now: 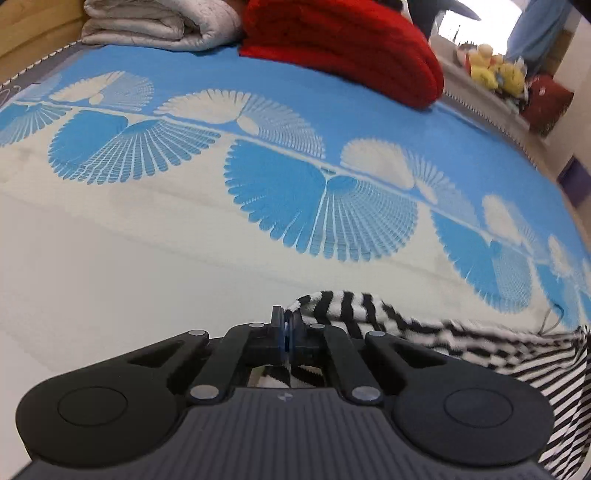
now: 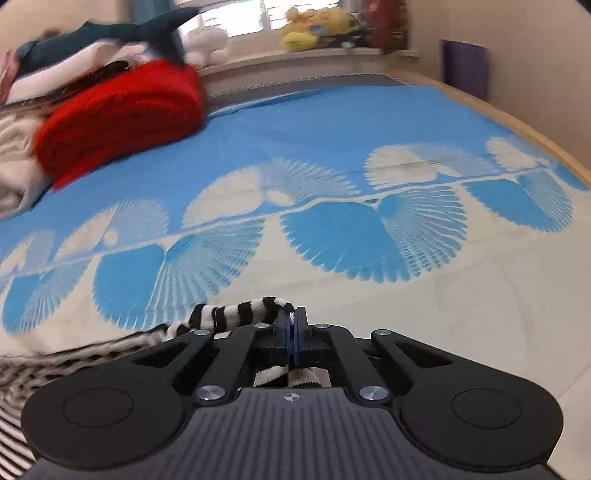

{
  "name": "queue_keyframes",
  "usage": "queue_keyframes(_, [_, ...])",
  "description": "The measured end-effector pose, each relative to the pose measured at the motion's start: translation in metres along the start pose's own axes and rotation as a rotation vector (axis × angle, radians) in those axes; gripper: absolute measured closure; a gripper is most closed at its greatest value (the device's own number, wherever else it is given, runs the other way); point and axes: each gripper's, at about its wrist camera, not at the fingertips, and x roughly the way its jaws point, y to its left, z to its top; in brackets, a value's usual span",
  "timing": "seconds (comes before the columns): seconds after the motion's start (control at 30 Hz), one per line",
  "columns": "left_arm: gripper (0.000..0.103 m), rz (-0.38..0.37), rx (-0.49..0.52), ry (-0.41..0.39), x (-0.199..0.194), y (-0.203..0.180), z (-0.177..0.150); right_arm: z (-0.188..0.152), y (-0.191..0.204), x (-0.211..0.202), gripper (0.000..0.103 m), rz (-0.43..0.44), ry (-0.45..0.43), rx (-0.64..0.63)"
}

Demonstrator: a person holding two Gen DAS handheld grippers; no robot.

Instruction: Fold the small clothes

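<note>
Nearest to us, our left gripper [image 1: 286, 325] is closed tight on the striped garment [image 1: 461, 339], with a pinch of black-and-white cloth caught between its jaws. From there the fabric trails off to the gripper's right and hangs down past its body. Our right gripper [image 2: 294, 325] is likewise clamped shut on another edge of the same striped garment [image 2: 236, 314], which bunches just left of its jaws and sags away to the left. So we hold the piece stretched between our two hands, just above the bed [image 1: 110, 258].

We judge the risks as follows. Each gripper appears to hold only a narrow fold of cloth, so a sharp pull apart could tug an edge free. The slack middle hangs low and could drag or crease on the bed as we lay it down, giving a crooked fold. The left-wrist view is blurred on the cloth, so we cannot tell how many layers are caught.

Beyond the grippers lies the blue-and-white fan-patterned bedspread [image 2: 332, 122]. Farther off sit a red folded blanket [image 1: 343, 44], a pale quilt [image 1: 155, 22] to its left, and yellow plush toys [image 2: 314, 26] by the window.

We can read no writing; only a small round emblem [image 1: 285, 397] marks each gripper body.
</note>
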Motion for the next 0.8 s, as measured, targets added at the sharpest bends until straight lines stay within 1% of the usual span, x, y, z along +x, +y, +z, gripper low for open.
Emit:
queue_keyframes(0.03, [0.100,0.011,0.032,0.040,0.006,-0.004,-0.002,-0.003,0.004,0.007,0.102,-0.005,0.036,-0.023])
queue_keyframes(0.07, [0.092,0.005,0.042,0.098,0.014,-0.005,-0.004,-0.009,0.010,0.018,0.102,0.001,0.109,-0.065])
queue_keyframes(0.1, [0.077,-0.022,0.031,0.163,0.020,-0.004,-0.007,-0.014,0.015,0.025,0.100,-0.006,0.160,-0.097])
queue_keyframes(0.13, [0.074,-0.027,0.016,0.174,0.019,-0.002,-0.008,-0.015,0.018,0.028,0.099,-0.027,0.179,-0.122])
queue_keyframes(0.17, [0.074,-0.008,0.011,0.136,0.011,0.002,-0.006,-0.016,0.021,0.025,0.094,-0.048,0.162,-0.141])
queue_keyframes(0.2, [0.074,0.001,0.013,0.095,0.000,0.004,-0.007,-0.014,0.021,0.019,0.085,-0.051,0.140,-0.137])
queue_keyframes(0.23, [0.074,-0.015,0.012,0.054,-0.012,0.006,-0.005,-0.012,0.020,0.012,0.081,-0.044,0.112,-0.120])
queue_keyframes(0.27, [0.074,-0.056,0.003,0.034,-0.022,0.008,-0.004,-0.009,0.017,0.001,0.075,-0.034,0.079,-0.100])
queue_keyframes(0.3, [0.074,-0.110,-0.003,0.027,-0.030,0.009,-0.006,-0.006,0.015,-0.007,0.074,-0.024,0.055,-0.091])
queue_keyframes(0.33, [0.074,-0.183,-0.001,0.037,-0.037,0.008,-0.009,-0.006,0.014,-0.019,0.074,-0.003,0.030,-0.090])
queue_keyframes(0.4, [0.072,-0.349,0.039,0.108,-0.042,0.001,-0.019,-0.005,0.008,-0.037,0.073,0.058,0.019,-0.105])
queue_keyframes(0.43, [0.071,-0.428,0.079,0.166,-0.041,-0.006,-0.026,-0.008,0.007,-0.044,0.072,0.118,0.041,-0.124])
queue_keyframes(0.47, [0.069,-0.477,0.133,0.217,-0.041,-0.015,-0.034,-0.012,0.006,-0.049,0.068,0.184,0.080,-0.139])
queue_keyframes(0.5, [0.069,-0.488,0.196,0.247,-0.042,-0.026,-0.044,-0.017,0.005,-0.052,0.063,0.248,0.130,-0.149])
queue_keyframes(0.53, [0.069,-0.469,0.278,0.268,-0.041,-0.037,-0.054,-0.023,0.005,-0.052,0.059,0.310,0.196,-0.159])
queue_keyframes(0.57, [0.065,-0.435,0.336,0.285,-0.037,-0.045,-0.062,-0.032,0.005,-0.050,0.055,0.358,0.279,-0.183])
queue_keyframes(0.6, [0.062,-0.381,0.376,0.315,-0.029,-0.051,-0.070,-0.044,0.008,-0.047,0.055,0.355,0.353,-0.232])
queue_keyframes(0.63, [0.062,-0.326,0.399,0.352,-0.020,-0.054,-0.078,-0.055,0.011,-0.044,0.055,0.317,0.405,-0.292])
queue_keyframes(0.67, [0.062,-0.298,0.415,0.375,-0.015,-0.055,-0.081,-0.070,0.014,-0.038,0.055,0.247,0.460,-0.380])
queue_keyframes(0.7, [0.062,-0.294,0.419,0.371,-0.018,-0.054,-0.083,-0.079,0.016,-0.037,0.055,0.211,0.477,-0.432])
queue_keyframes(0.73, [0.062,-0.301,0.396,0.365,-0.023,-0.053,-0.081,-0.083,0.015,-0.041,0.055,0.199,0.471,-0.460])
queue_keyframes(0.8, [0.062,-0.356,0.285,0.343,-0.039,-0.038,-0.071,-0.077,0.008,-0.054,0.055,0.215,0.433,-0.401])
